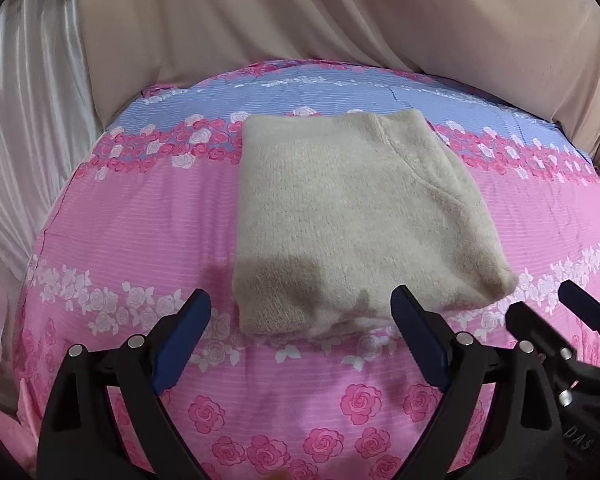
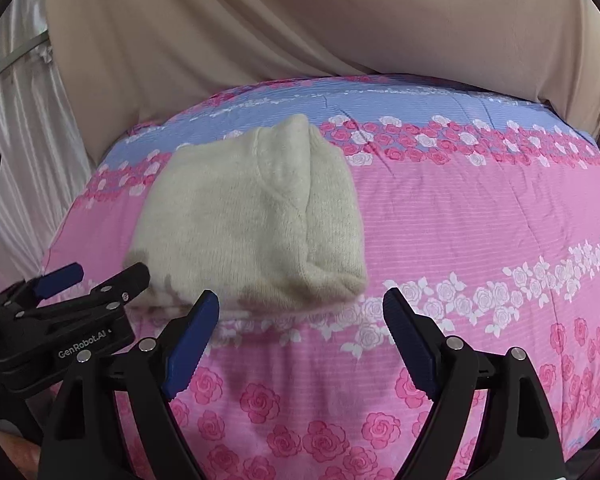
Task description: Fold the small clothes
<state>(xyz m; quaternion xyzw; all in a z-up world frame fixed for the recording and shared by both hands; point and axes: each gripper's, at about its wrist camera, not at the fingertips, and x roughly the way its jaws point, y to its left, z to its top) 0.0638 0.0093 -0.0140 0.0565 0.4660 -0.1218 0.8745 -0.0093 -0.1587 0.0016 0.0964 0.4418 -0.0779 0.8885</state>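
A cream knitted garment (image 1: 340, 216) lies folded into a thick rectangle on the pink floral bedspread (image 1: 132, 232). It also shows in the right wrist view (image 2: 244, 220), with its stacked fold edges on the right side. My left gripper (image 1: 300, 304) is open and empty, just in front of the garment's near edge. My right gripper (image 2: 300, 304) is open and empty, in front of the garment's near right corner. The right gripper also shows in the left wrist view (image 1: 540, 300), and the left gripper in the right wrist view (image 2: 100, 276).
The bedspread (image 2: 480, 220) has pink and blue bands with rose print. Beige draped cloth (image 1: 300, 12) hangs behind the bed. A white satin curtain (image 1: 24, 120) hangs at the left.
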